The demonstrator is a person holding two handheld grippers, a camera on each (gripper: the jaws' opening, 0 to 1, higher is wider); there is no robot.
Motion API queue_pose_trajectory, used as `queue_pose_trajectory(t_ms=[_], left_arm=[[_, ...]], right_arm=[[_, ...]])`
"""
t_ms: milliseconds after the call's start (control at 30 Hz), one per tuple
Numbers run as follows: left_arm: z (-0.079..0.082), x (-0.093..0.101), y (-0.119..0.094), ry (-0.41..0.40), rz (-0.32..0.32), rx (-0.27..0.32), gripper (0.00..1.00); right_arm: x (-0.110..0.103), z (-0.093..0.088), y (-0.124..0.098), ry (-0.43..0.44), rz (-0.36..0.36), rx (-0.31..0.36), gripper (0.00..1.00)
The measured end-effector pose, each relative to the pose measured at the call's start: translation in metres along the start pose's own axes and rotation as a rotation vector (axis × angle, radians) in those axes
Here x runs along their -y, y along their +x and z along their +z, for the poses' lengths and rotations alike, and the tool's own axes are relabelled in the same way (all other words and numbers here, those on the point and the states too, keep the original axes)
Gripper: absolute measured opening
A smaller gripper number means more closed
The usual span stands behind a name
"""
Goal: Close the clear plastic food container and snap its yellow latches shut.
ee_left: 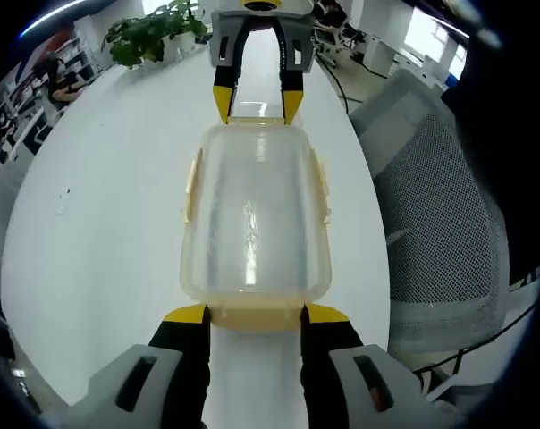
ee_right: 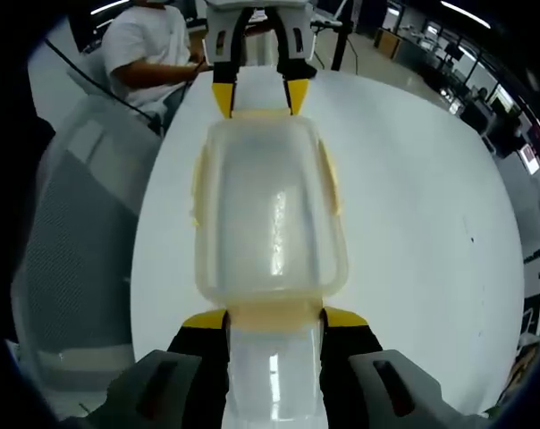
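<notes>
Left gripper sits at one short end of the clear plastic food container, my jaws spread about as wide as the end latch and bracketing it, one yellow tip at each corner. Whether the tips press the latch or just stand beside it, I cannot tell. Nothing is lifted; the container rests on the white table.

Right gripper does the same at the opposite short end, jaws parted and straddling that end's latch. In the left gripper view it shows at the far end, and my left one shows likewise in the right gripper view.

Lid looks seated on the base, flat and level as far as the frosted plastic lets me judge. Long-side latches lie along the container walls; I can't make out whether they are snapped home or only hanging down.

Reading: closing the lid looks done, and the step in hand is the latches, starting with the two short ends.

Next move, as I judge it: press each end flap down and inward against the wall until it catches, both ends braced against each other so the container does not slide on the smooth top. Then go to the long sides.

Nearby: a mesh chair at the table edge, a potted plant beyond the far end, and a seated person.
</notes>
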State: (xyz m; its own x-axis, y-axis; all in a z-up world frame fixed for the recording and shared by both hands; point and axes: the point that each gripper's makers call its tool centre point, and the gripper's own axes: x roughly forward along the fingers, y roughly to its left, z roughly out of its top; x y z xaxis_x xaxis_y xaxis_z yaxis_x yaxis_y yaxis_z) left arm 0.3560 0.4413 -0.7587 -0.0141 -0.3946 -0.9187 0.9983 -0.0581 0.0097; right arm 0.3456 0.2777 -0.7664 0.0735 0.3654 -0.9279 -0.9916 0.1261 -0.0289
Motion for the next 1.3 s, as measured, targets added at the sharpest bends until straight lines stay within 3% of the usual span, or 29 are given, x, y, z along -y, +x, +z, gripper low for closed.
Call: queue_pose_trajectory(t_ms=[1300], left_arm=[[0.106, 0.001, 0.053, 0.009, -0.027, -0.011, 0.38]], right_arm=[[0.005, -0.112, -0.036, 0.033, 0.009, -0.005, 0.38]])
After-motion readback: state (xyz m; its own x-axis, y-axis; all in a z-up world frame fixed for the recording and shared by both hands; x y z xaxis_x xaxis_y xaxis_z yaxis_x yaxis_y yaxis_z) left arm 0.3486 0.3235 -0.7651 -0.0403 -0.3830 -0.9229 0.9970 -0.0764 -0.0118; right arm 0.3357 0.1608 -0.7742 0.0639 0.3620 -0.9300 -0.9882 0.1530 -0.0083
